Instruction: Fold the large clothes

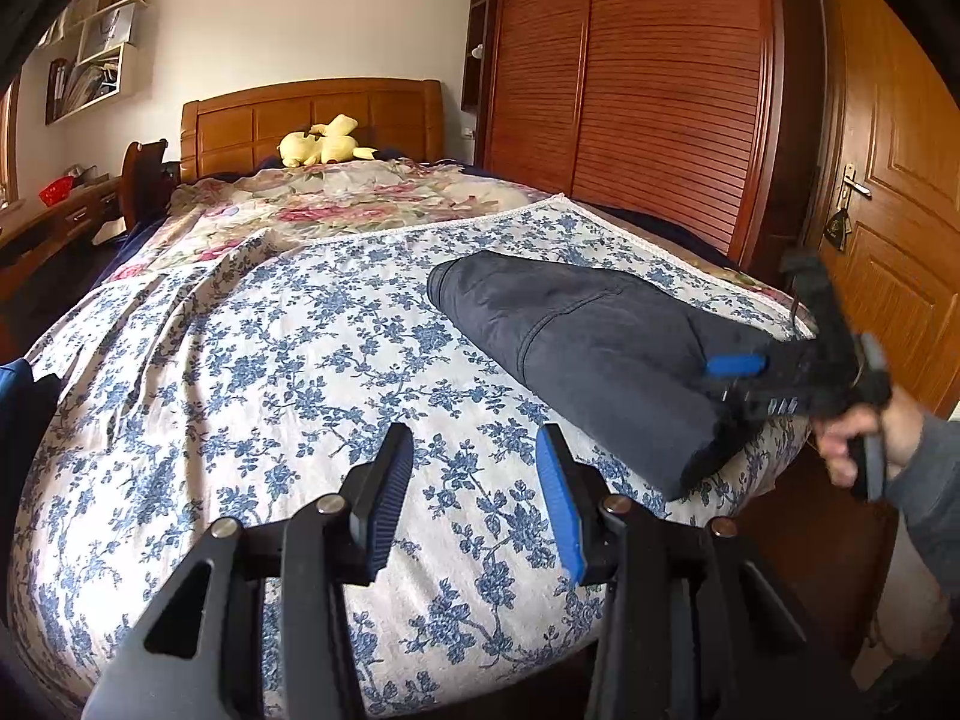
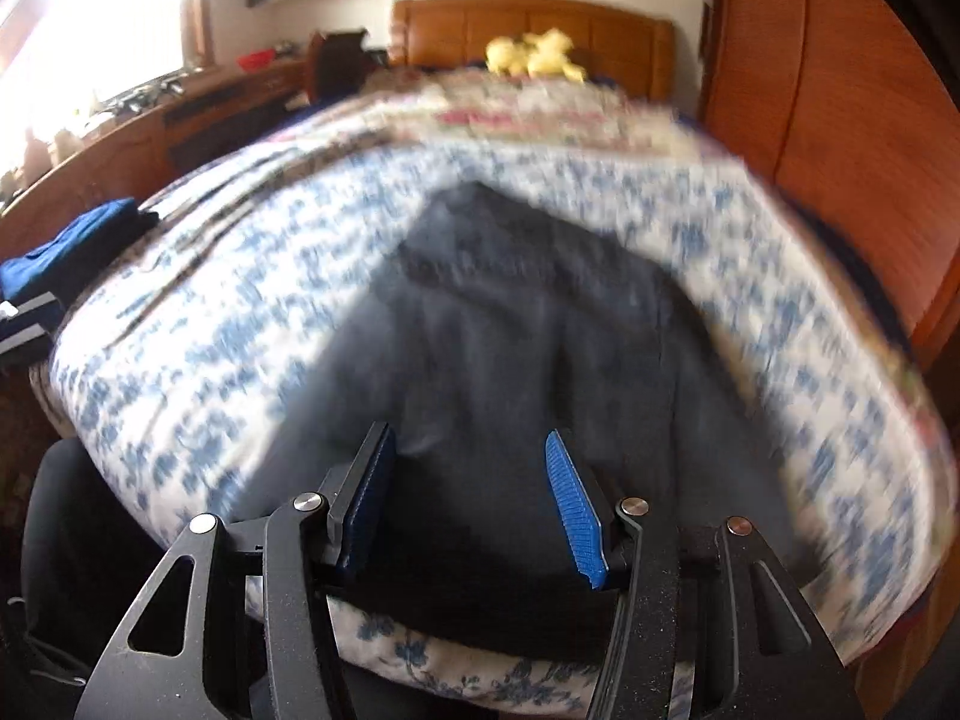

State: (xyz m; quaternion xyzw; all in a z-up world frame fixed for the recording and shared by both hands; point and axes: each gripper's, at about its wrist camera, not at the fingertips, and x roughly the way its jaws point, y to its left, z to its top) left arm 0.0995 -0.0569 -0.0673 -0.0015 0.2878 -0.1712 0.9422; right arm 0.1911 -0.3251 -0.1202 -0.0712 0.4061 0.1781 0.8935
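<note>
At the bottom of the left wrist view, my left tongs hang with their jaws apart and nothing between them, over bare blue-flowered bedspread. Right of centre in that view lies the folded dark garment near the bed's right edge, and my right tongs, gripped in my right hand, sit at its near end. Low in the blurred right wrist view, those right tongs stand parted above the same dark cloth without pinching it, a yellow plush toy at upper centre.
</note>
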